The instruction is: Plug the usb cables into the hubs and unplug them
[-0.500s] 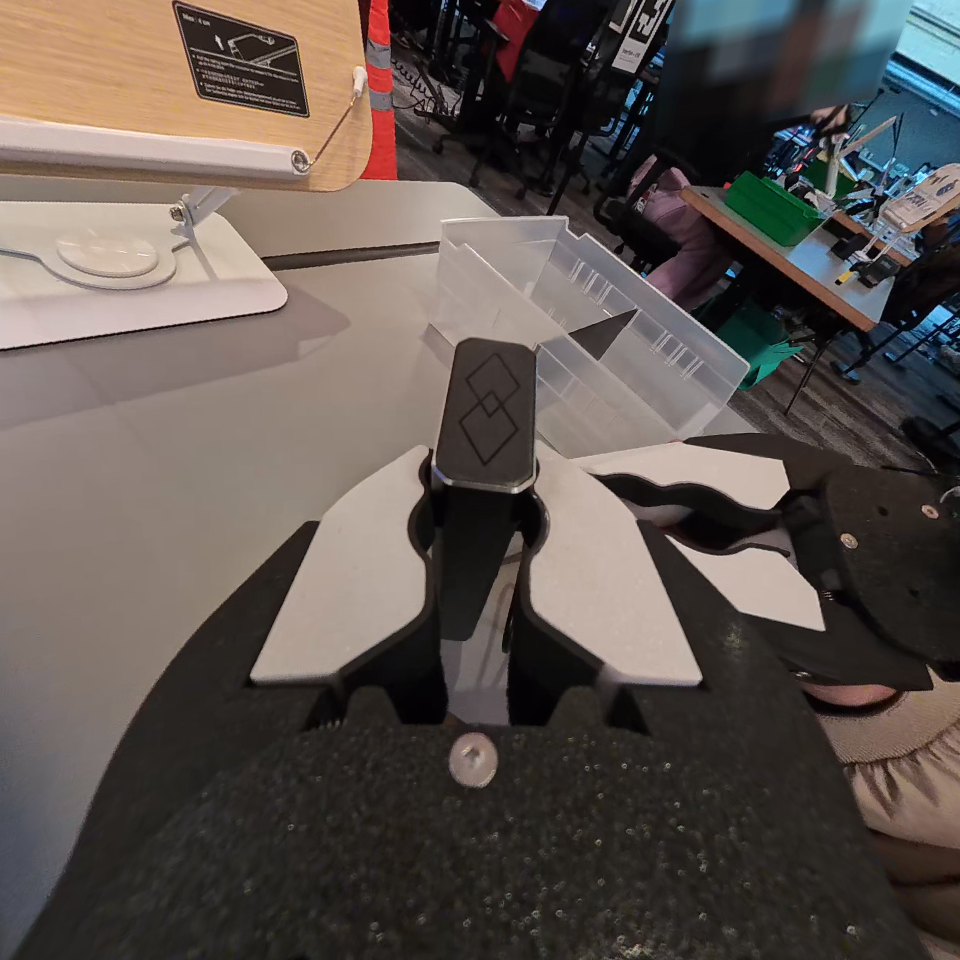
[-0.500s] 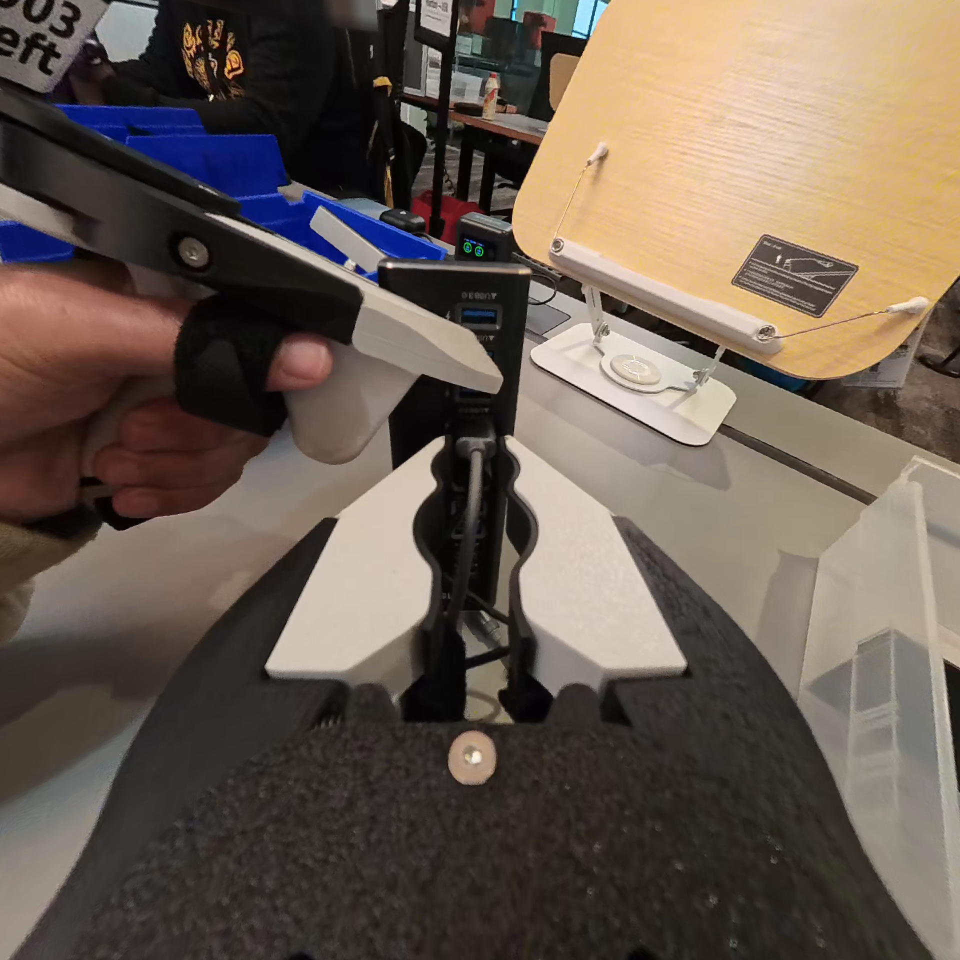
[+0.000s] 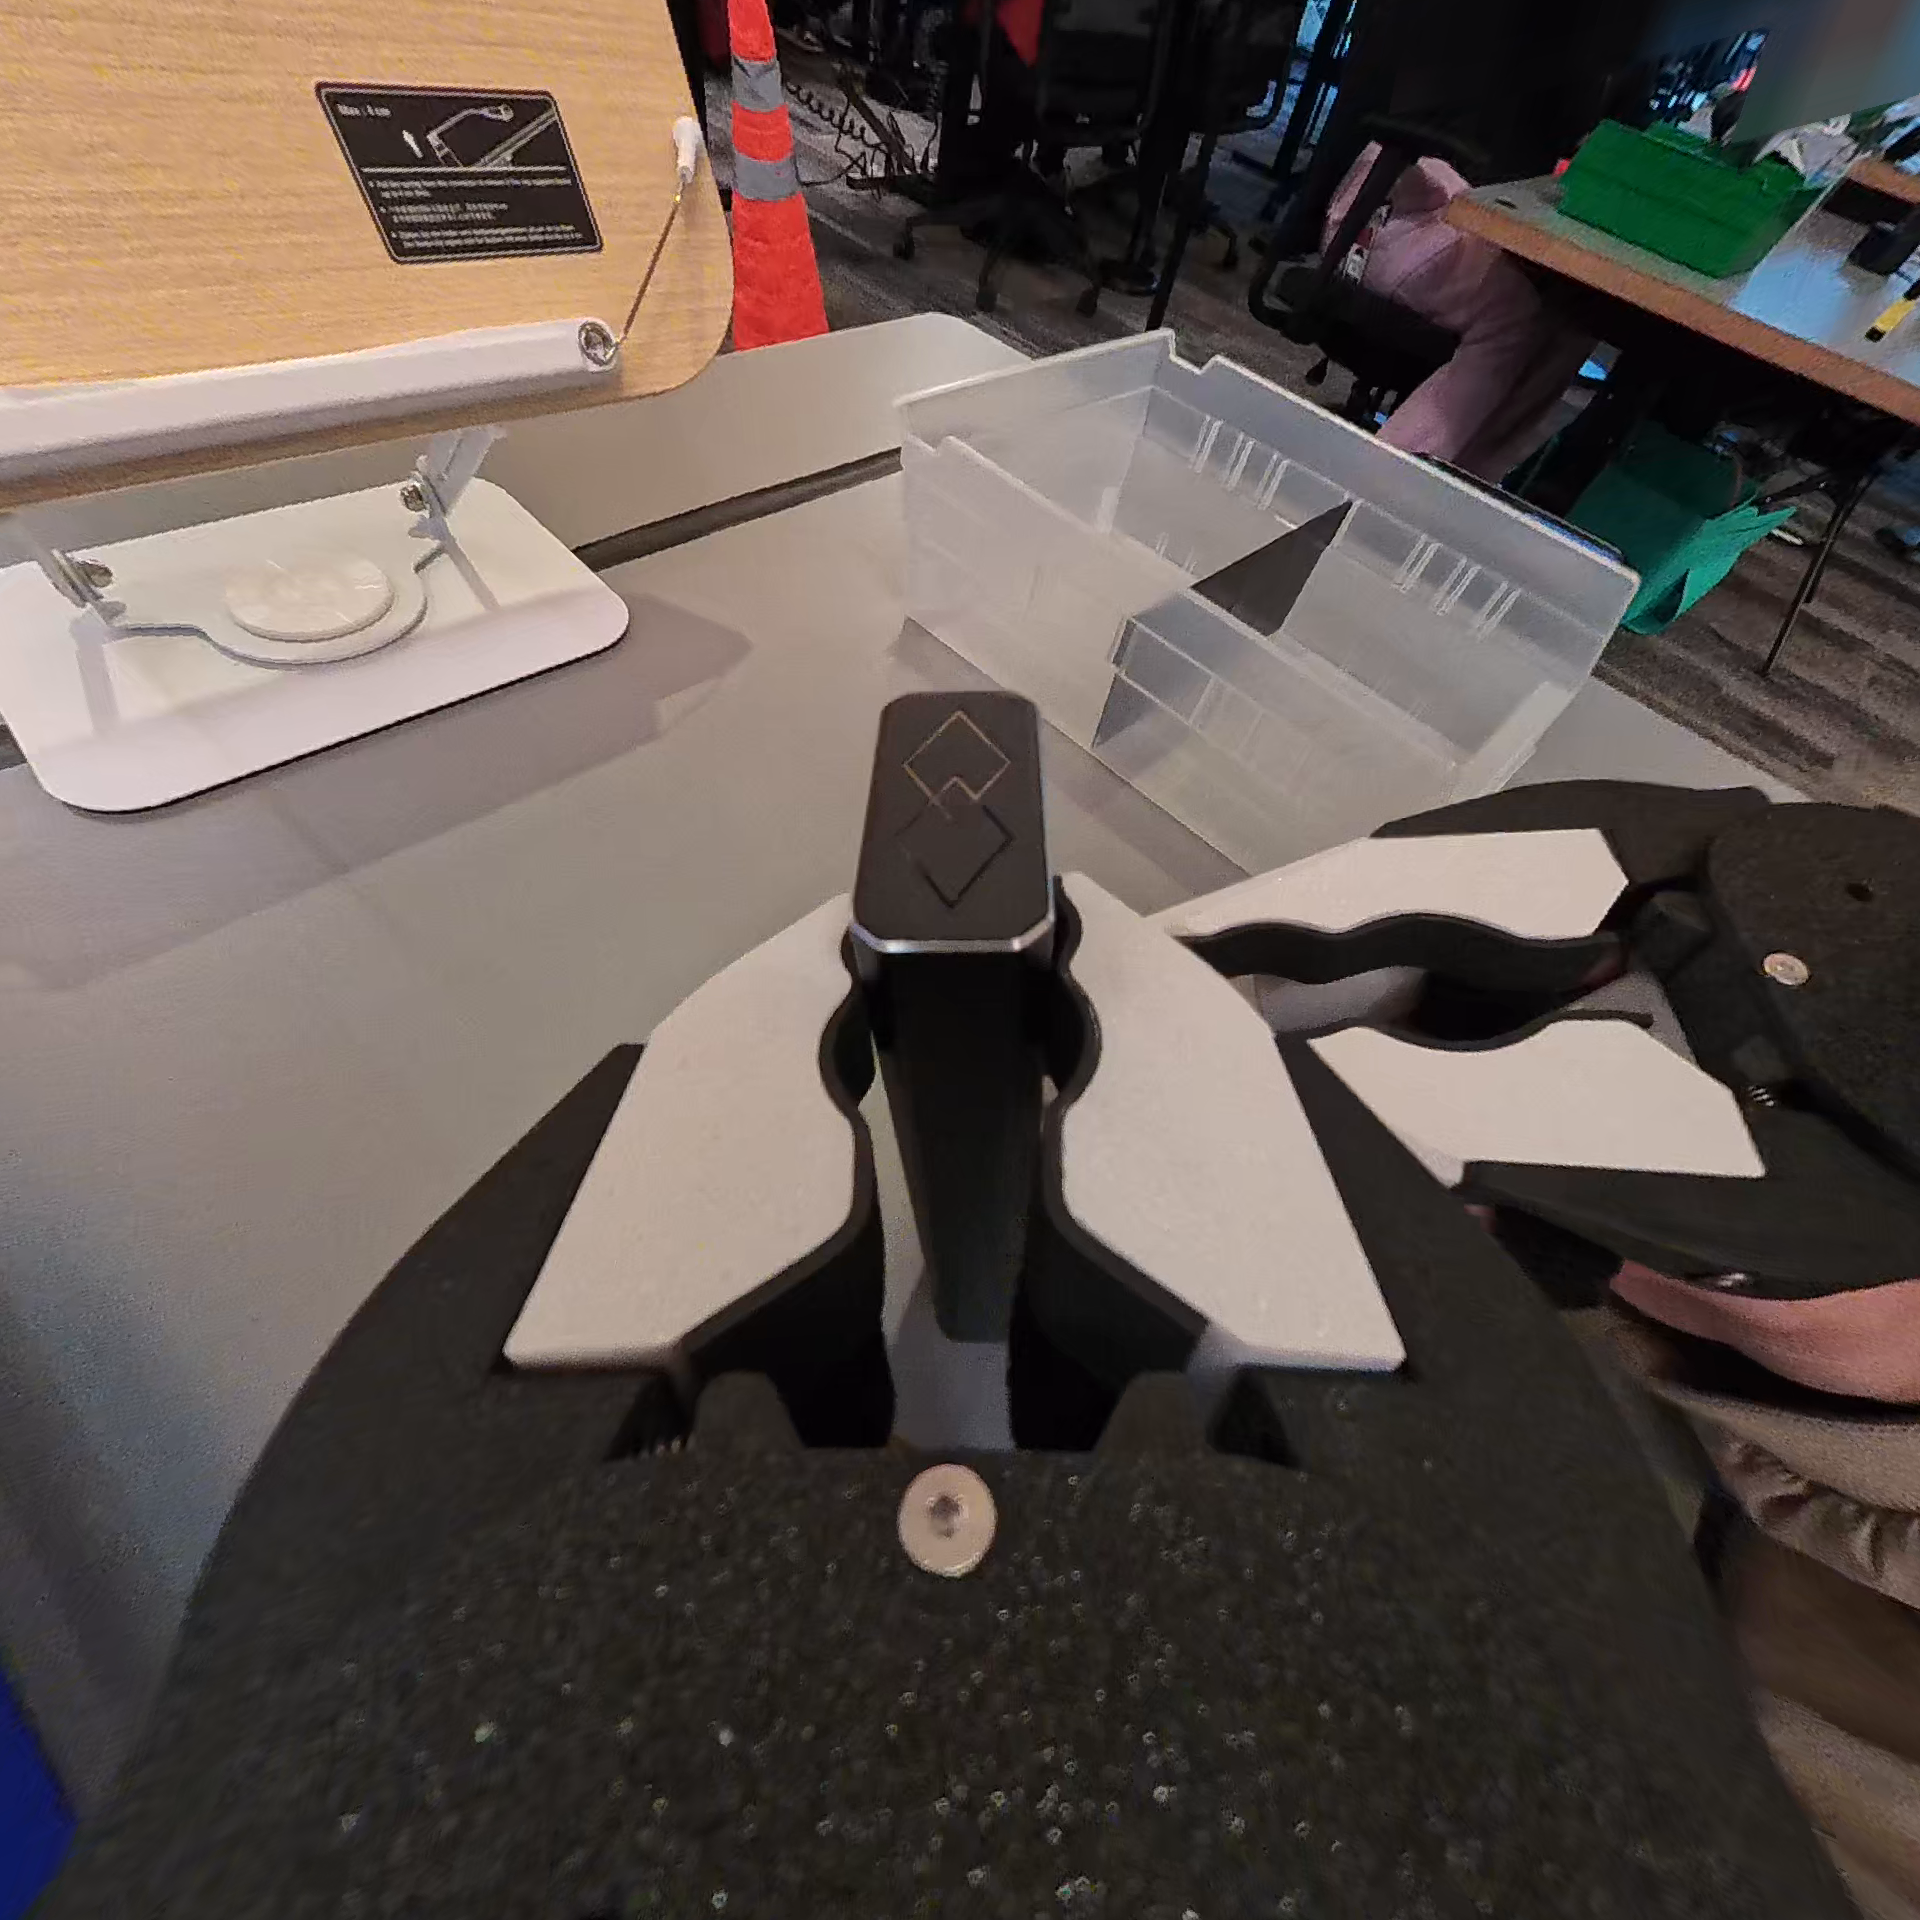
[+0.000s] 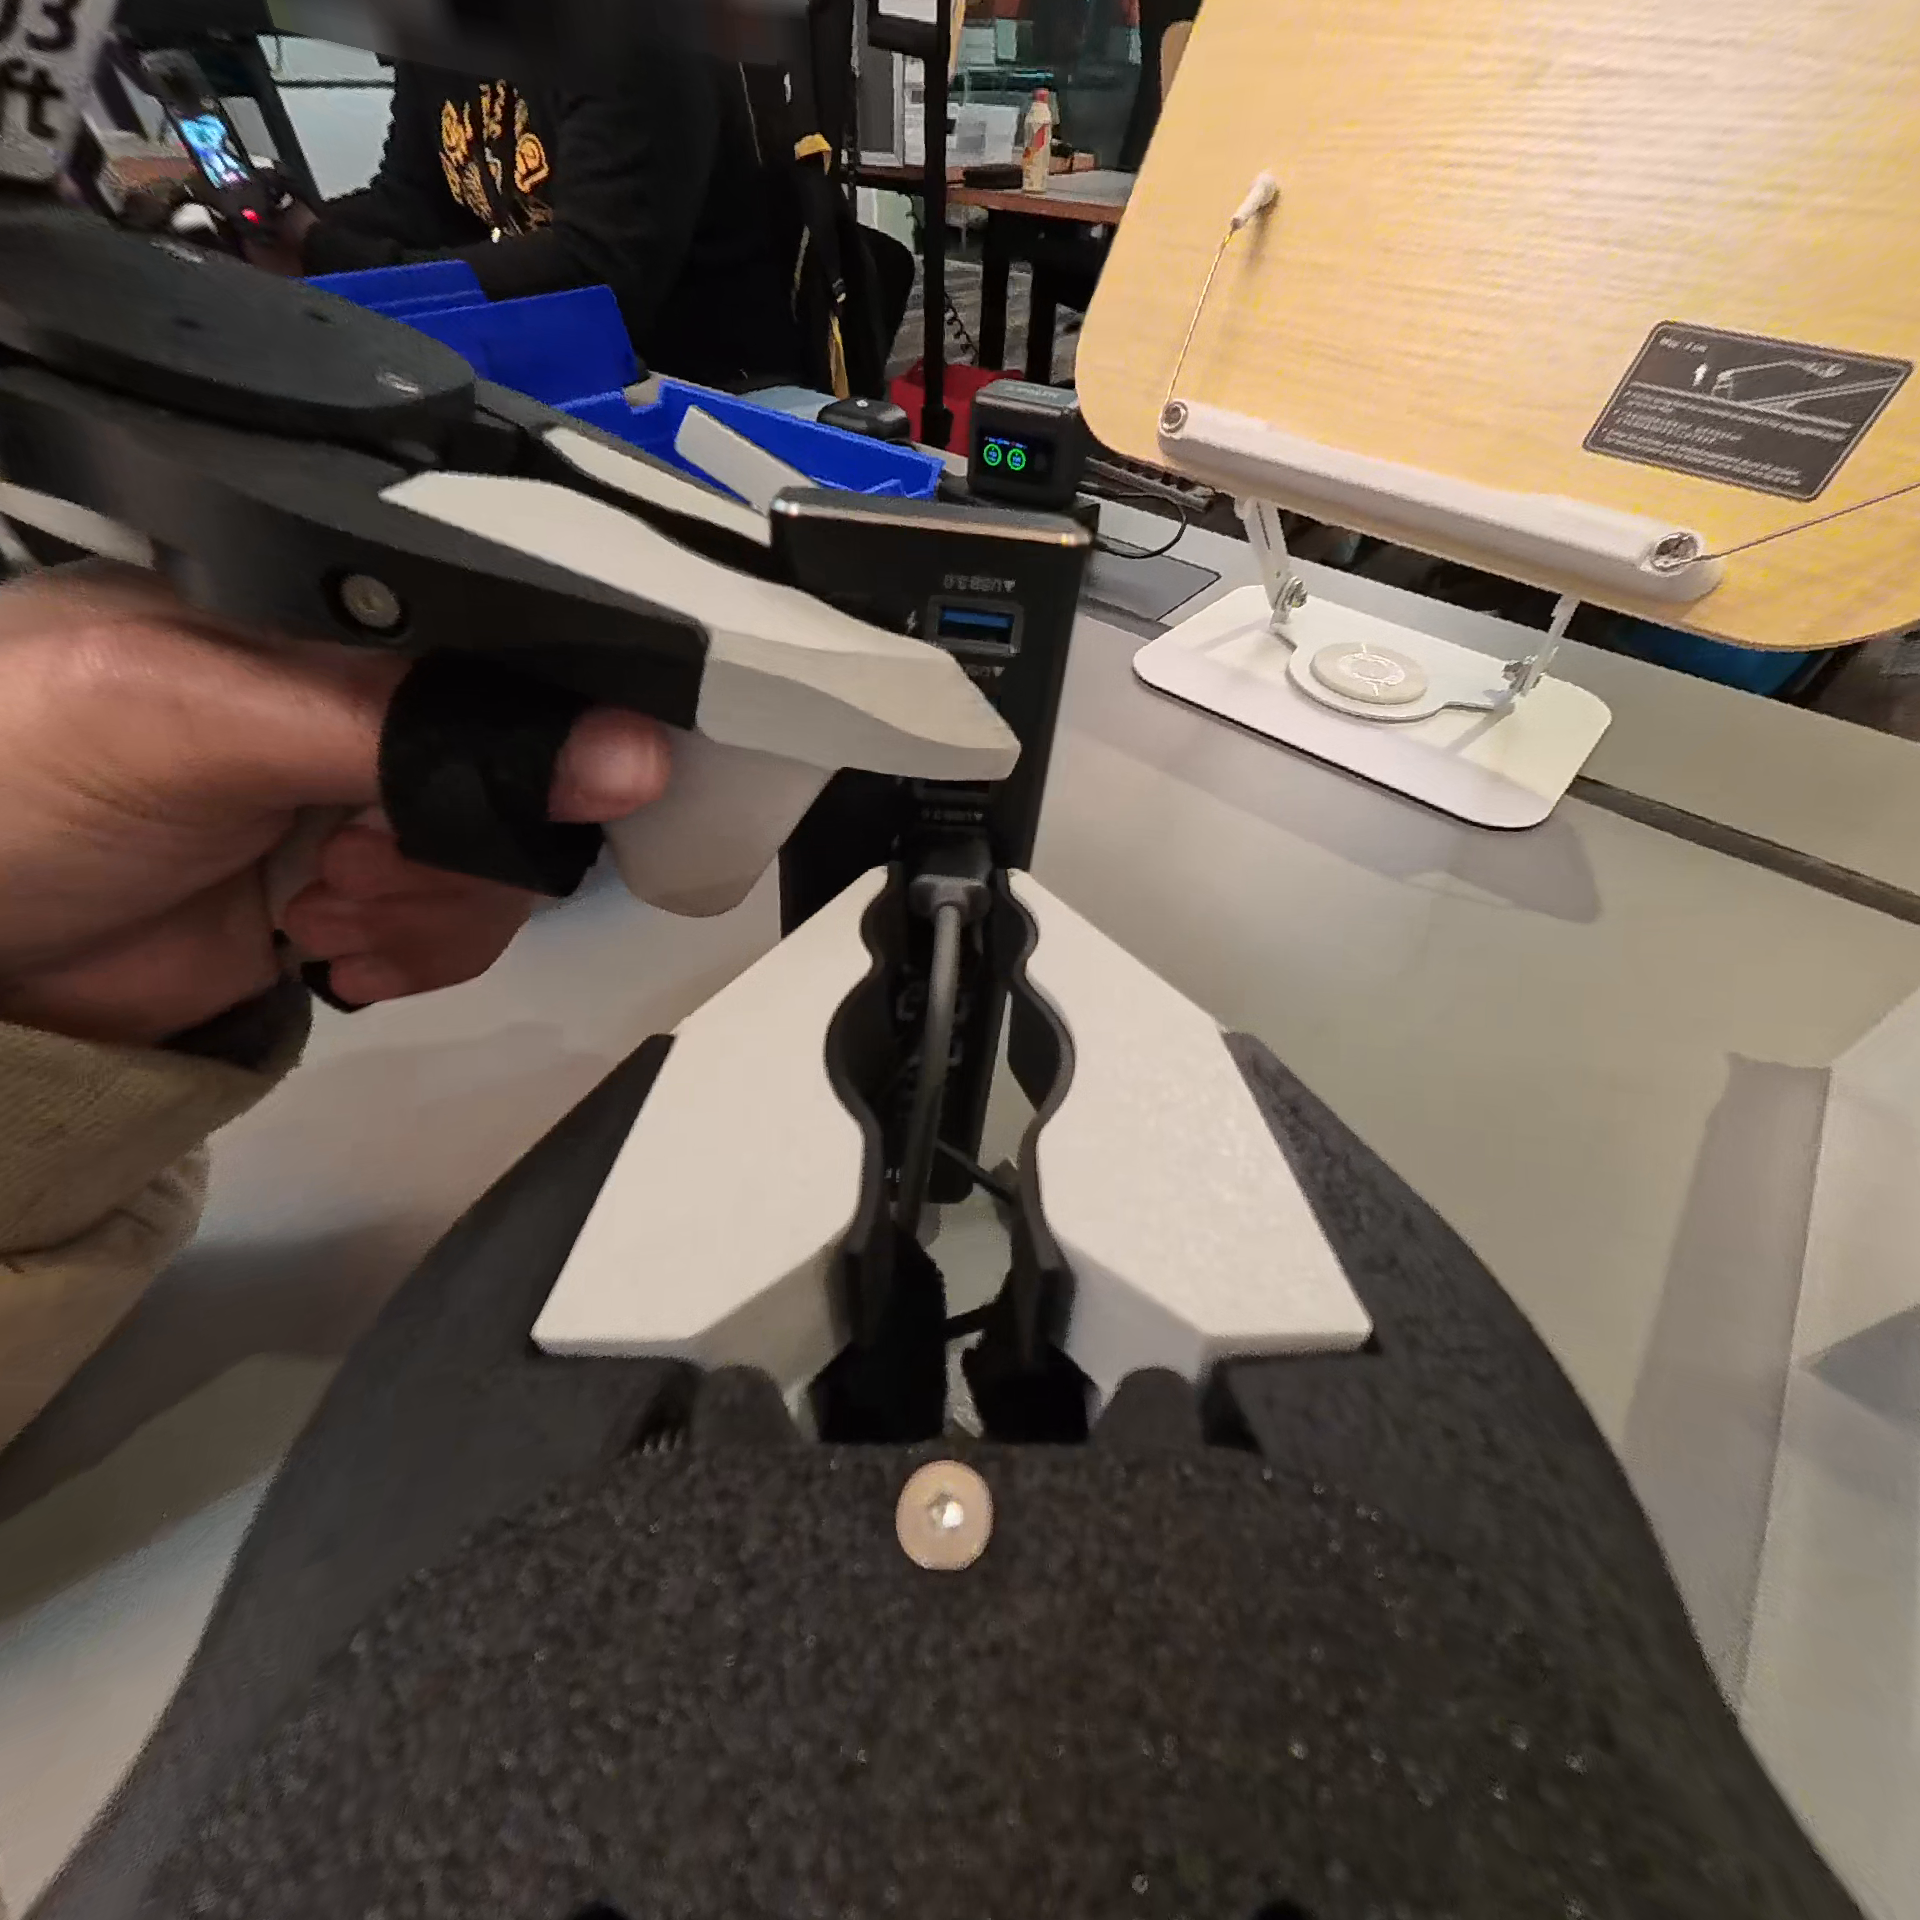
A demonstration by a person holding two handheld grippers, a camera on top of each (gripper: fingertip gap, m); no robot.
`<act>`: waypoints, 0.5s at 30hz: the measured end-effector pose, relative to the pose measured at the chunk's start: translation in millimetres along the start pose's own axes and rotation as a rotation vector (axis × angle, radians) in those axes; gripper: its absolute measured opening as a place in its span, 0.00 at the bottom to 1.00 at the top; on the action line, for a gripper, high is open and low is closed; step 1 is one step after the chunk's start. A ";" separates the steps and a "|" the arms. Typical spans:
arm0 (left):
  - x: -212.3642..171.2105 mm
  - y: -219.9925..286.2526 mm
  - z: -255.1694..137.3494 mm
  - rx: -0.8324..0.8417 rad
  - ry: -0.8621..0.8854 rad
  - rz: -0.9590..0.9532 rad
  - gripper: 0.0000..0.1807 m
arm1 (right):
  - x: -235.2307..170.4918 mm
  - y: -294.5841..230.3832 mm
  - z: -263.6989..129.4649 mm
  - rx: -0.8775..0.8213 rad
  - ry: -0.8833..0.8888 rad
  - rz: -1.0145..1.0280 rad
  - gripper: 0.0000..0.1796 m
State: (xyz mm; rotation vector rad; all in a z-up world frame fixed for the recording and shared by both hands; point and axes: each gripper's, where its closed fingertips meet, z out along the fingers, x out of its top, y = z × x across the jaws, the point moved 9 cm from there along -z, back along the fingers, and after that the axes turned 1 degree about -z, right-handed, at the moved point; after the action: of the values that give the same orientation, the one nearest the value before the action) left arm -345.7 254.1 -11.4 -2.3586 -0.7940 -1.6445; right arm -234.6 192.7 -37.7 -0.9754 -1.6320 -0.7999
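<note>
**Hub held upright, one cable at its port**

On the grey tabletop (image 4: pixel 1403 1039) the tall black USB hub (image 4: pixel 1039 582) stands upright, clamped in the left gripper (image 3: pixel 951 997). The right gripper (image 4: pixel 951 914) pinches the black USB plug (image 4: pixel 951 883) at a lower port. Whether it is going in or coming out I cannot tell; the blue port above is empty.

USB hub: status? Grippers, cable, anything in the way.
Left gripper shut on the hub, held upright. Right gripper closed around the cable, plug at a hub port. Nothing blocking; clear bin sits behind.
</note>
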 end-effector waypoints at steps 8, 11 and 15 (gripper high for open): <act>0.2 0.5 -0.4 -0.023 -0.006 0.061 0.16 | -1.9 3.6 -1.1 0.056 -0.005 0.086 0.08; -7.2 -3.7 -4.5 -0.086 0.076 0.062 0.17 | -2.4 0.7 0.6 0.062 -0.001 0.074 0.08; -27.2 -9.8 -21.6 -0.097 0.176 -0.045 0.20 | -5.6 2.9 2.1 0.070 -0.014 0.104 0.08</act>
State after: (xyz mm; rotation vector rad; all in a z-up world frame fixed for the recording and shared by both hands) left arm -375.4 244.3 -29.4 -2.2314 -0.7547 -1.9188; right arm -232.1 194.6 -43.5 -1.0095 -1.5968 -0.6622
